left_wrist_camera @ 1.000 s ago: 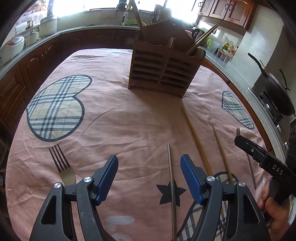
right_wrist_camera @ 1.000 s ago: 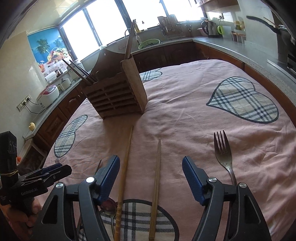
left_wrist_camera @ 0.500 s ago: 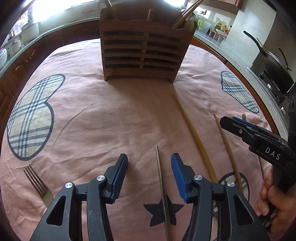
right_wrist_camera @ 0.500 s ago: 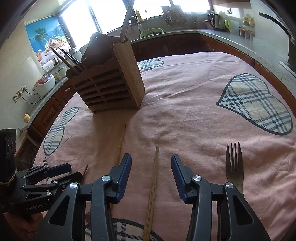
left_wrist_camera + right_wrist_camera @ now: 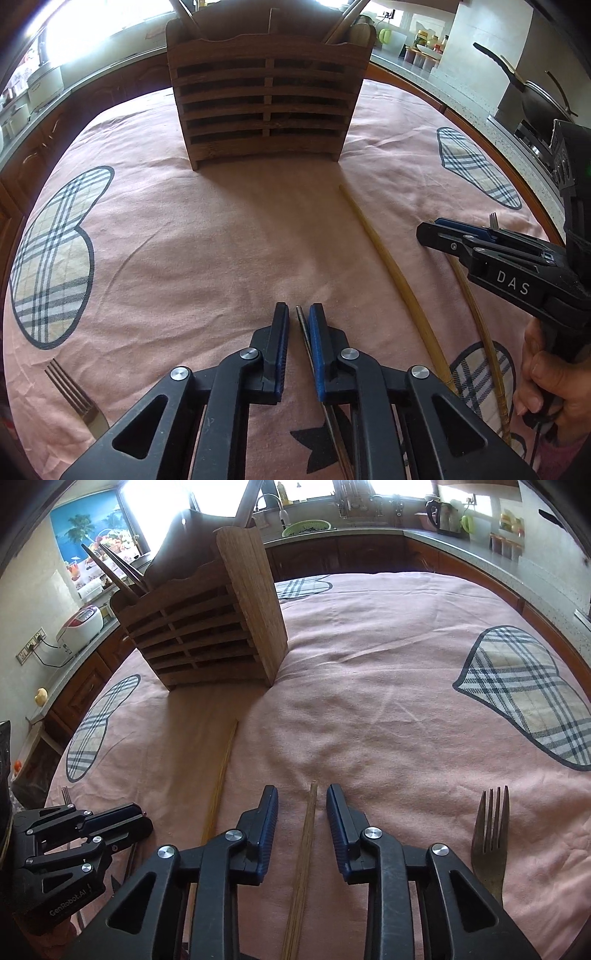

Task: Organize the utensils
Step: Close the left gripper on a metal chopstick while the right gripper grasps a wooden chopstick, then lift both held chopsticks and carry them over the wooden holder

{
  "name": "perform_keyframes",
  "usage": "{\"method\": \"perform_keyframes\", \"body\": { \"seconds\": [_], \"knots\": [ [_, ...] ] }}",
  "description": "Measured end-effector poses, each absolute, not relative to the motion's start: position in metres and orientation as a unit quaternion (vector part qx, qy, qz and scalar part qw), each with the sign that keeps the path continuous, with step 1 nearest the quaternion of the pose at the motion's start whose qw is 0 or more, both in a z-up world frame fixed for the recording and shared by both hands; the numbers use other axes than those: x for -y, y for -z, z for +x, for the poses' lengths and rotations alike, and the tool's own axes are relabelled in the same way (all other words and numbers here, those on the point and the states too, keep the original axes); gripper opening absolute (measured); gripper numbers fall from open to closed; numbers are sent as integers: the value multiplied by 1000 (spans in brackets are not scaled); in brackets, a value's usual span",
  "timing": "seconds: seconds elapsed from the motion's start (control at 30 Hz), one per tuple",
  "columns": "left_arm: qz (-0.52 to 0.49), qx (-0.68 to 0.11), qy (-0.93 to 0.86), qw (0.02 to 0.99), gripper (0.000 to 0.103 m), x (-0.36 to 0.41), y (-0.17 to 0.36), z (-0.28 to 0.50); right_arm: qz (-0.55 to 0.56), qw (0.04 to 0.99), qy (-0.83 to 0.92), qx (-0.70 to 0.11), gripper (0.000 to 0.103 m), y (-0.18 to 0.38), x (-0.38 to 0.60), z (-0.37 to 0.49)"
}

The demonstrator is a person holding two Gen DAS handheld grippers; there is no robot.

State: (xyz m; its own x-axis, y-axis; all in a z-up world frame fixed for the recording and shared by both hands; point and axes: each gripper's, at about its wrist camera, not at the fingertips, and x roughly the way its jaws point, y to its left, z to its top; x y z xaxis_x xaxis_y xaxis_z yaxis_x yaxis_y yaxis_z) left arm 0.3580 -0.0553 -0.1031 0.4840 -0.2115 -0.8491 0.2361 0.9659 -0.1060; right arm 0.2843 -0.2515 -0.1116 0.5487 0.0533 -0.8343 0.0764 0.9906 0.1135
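Utensils lie scattered on the pink cloth-covered surface (image 5: 184, 258) before the slatted wooden holder (image 5: 266, 96). My left gripper (image 5: 296, 325) is closing its jaws around a thin, smooth metal chopstick (image 5: 300, 321), not yet pressing on both sides. My right gripper (image 5: 302, 805) is closing, still apart, around a grainy wooden chopstick (image 5: 308, 834). I should pinch squarely near each tip, since such slim round rods may roll.

Two hand-held black plastic grippers, framed with triangular cut-outs and joined by silver round-head screws. Left gripper (image 5: 297, 332) fitted with blue ribbed pads on its fingers (image 5: 317, 328), lettered "GenRobot.AI" in white on the side. Right gripper (image 5: 301, 823) built alike, blue pads too, marked "DAS" in white on its body.
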Motion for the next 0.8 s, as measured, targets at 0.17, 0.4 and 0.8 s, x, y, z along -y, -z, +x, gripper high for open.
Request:
{"method": "perform_keyframes", "body": {
  "seconds": [0.17, 0.4, 0.8],
  "knots": [
    [9, -491, 132, 861, 6, 56, 103, 357, 60, 876, 11, -478, 7, 112, 253, 286],
    [-23, -490, 134, 861, 5, 39, 95, 351, 97, 876, -6, -472, 4, 107, 259, 278],
    [-43, -472, 127, 871, 3, 20, 73, 325, 108, 886, -13, -451, 4, 89, 253, 260]
  ]
}}
